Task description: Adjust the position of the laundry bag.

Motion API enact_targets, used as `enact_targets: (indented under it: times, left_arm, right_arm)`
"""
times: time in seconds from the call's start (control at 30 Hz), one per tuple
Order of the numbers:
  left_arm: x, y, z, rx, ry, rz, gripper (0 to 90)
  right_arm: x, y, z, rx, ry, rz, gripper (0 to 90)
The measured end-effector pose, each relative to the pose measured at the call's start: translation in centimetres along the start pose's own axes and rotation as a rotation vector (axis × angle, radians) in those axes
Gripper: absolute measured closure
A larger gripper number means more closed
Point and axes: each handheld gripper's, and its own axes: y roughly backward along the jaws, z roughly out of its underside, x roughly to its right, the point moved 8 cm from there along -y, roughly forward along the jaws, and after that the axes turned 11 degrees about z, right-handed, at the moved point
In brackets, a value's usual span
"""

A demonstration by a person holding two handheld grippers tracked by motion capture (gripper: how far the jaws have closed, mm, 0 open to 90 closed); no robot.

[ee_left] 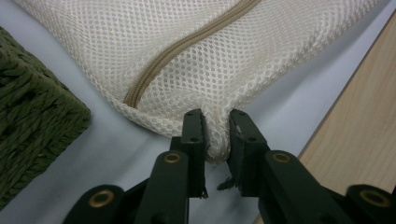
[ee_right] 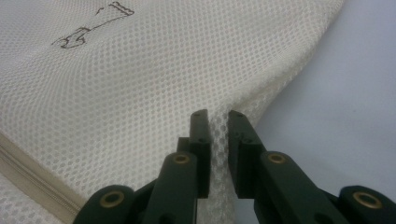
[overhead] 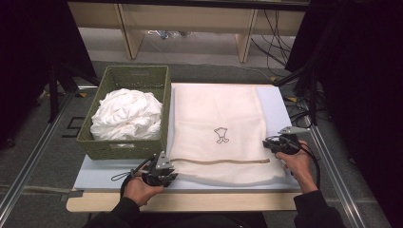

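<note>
- High view: dim room, both side margins near black; light falls from above onto the table (overhead: 95, 172) and mesh bag (overhead: 216, 130).
- White cloth (overhead: 127, 114) in the basket (overhead: 135, 76) reads brightest, close to washed out.
- High view is soft and slightly grainy.
- Gripper views: even, soft light; mesh sharp at mid-distance, near jaws dark and a little blurred.

Black hand-held gripper (ee_left: 216, 126) jaws bear brass rivets; dark sleeves (overhead: 316, 209).
</note>
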Motion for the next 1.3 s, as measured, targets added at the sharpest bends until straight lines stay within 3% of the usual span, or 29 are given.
enact_targets:
  times: [0.03, 0.07, 0.1, 0.13, 0.17, 0.27, 0.3, 0.43, 0.47, 0.5, 0.53, 0.7, 0.83, 0.9, 0.93, 1.07, 1.17, 1.2, 1.23, 1.3]
  left_arm:
    - [-0.1, 0.1, -0.2, 0.008, -0.015, -0.002, 68.9]
    - [0.0, 0.2, -0.3, 0.017, -0.005, -0.004, 68.9]
    - [0.0, 0.4, -0.5, 0.031, -0.024, -0.005, 64.6]
    - [-0.2, 0.6, -0.7, 0.037, -0.026, -0.024, 59.4]
    - [-0.3, 0.7, -1.0, 0.053, -0.022, -0.040, 55.5]
    - [-0.3, 1.1, -1.2, 0.062, -0.020, -0.035, 48.6]
    - [-0.2, 1.0, -1.5, 0.094, 0.008, -0.038, 45.1]
    - [-0.3, 1.3, -1.6, 0.064, 0.009, -0.034, 42.3]
    - [-0.2, 1.3, -1.8, 0.083, 0.020, -0.035, 42.0]
    - [-0.1, 1.2, -2.1, 0.099, 0.018, -0.026, 41.8]
    - [0.1, 1.2, -2.3, 0.122, 0.045, -0.028, 41.5]
    - [0.6, 1.7, -3.3, 0.170, 0.058, -0.017, 39.1]
    - [0.8, 1.7, -3.6, 0.180, 0.063, -0.009, 38.0]
    - [0.7, 1.8, -3.5, 0.148, 0.044, -0.008, 37.4]
    - [0.8, 1.6, -3.7, 0.171, 0.066, -0.012, 37.2]
    - [0.9, 1.2, -3.9, 0.164, 0.065, -0.001, 36.5]
    - [1.1, 1.1, -3.9, 0.145, 0.053, 0.008, 36.4]
    - [1.2, 1.0, -4.0, 0.161, 0.064, 0.006, 36.3]
    - [1.2, 1.0, -4.0, 0.151, 0.059, 0.011, 36.3]
    - [1.1, 0.9, -4.0, 0.156, 0.061, 0.011, 35.7]
  right_arm:
    - [0.1, 0.1, 0.1, -0.010, -0.007, 0.008, 78.6]
    - [0.1, 0.1, 0.1, -0.010, -0.007, 0.008, 78.6]
    - [0.3, -0.1, -0.1, 0.019, 0.006, 0.018, 77.5]
    - [0.1, 0.2, 0.0, -0.009, -0.014, -0.002, 75.5]
    - [0.4, 0.2, -0.1, 0.003, 0.008, 0.008, 73.0]
    - [0.7, 0.6, 0.1, -0.009, -0.016, 0.035, 65.1]
    - [0.9, 0.9, -0.1, 0.002, -0.012, 0.039, 62.0]
    - [0.9, 1.6, 0.0, 0.005, -0.004, 0.028, 60.1]
    - [0.9, 1.9, 0.2, -0.008, -0.015, 0.047, 59.2]
    - [1.2, 2.1, 0.4, -0.007, 0.018, 0.052, 58.5]
    - [1.1, 2.3, 0.6, -0.017, 0.003, 0.044, 57.5]
    - [1.0, 3.6, 1.8, -0.052, -0.040, 0.027, 51.0]
    - [0.5, 4.5, 3.1, -0.090, -0.055, 0.010, 48.3]
    - [0.3, 4.8, 3.5, -0.098, -0.066, -0.001, 47.8]
    - [0.1, 5.0, 3.8, -0.108, -0.064, -0.012, 47.2]
    - [-0.4, 5.2, 4.2, -0.132, -0.084, -0.011, 45.4]
    - [-0.6, 5.2, 4.5, -0.149, -0.071, -0.005, 43.5]
    - [-0.7, 5.1, 4.7, -0.150, -0.050, -0.042, 43.1]
    - [-0.8, 5.3, 4.8, -0.181, -0.049, -0.043, 42.6]
    - [-1.0, 5.2, 5.0, -0.175, -0.013, -0.040, 40.9]
